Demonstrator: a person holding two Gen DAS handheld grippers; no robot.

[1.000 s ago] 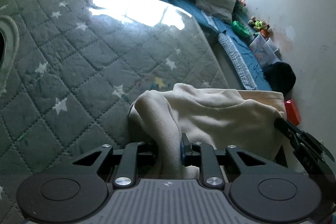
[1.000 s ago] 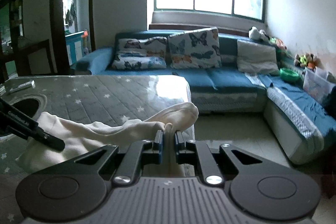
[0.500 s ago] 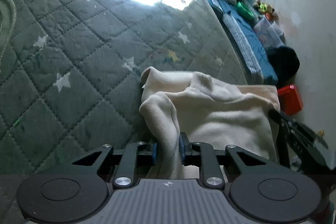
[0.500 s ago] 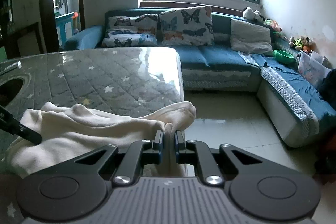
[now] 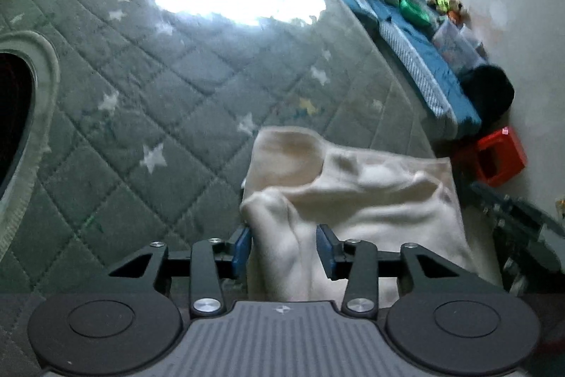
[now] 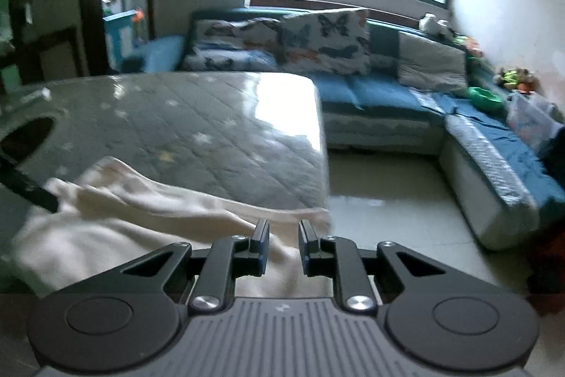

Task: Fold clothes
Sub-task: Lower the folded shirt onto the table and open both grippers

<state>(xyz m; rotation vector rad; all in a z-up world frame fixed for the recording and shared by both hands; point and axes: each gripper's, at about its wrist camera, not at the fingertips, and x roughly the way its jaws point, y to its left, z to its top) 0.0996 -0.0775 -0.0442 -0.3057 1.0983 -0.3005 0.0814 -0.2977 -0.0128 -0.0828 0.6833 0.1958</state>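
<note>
Cream garment point(image 5: 353, 196) (both jaws apart)

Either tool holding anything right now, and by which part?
Nothing held. Left tool and right tool are both open; the cream garment lies loose on the quilted table.

Soft matt cream garment point(image 5: 370, 196) on glossy quilted tabletop point(image 5: 148, 101)

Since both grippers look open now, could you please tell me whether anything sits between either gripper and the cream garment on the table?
Nothing visible does. The cream garment lies bunched on the quilted table cover, directly between the open fingers of the left gripper. The right gripper is open just over the garment's edge.
</note>
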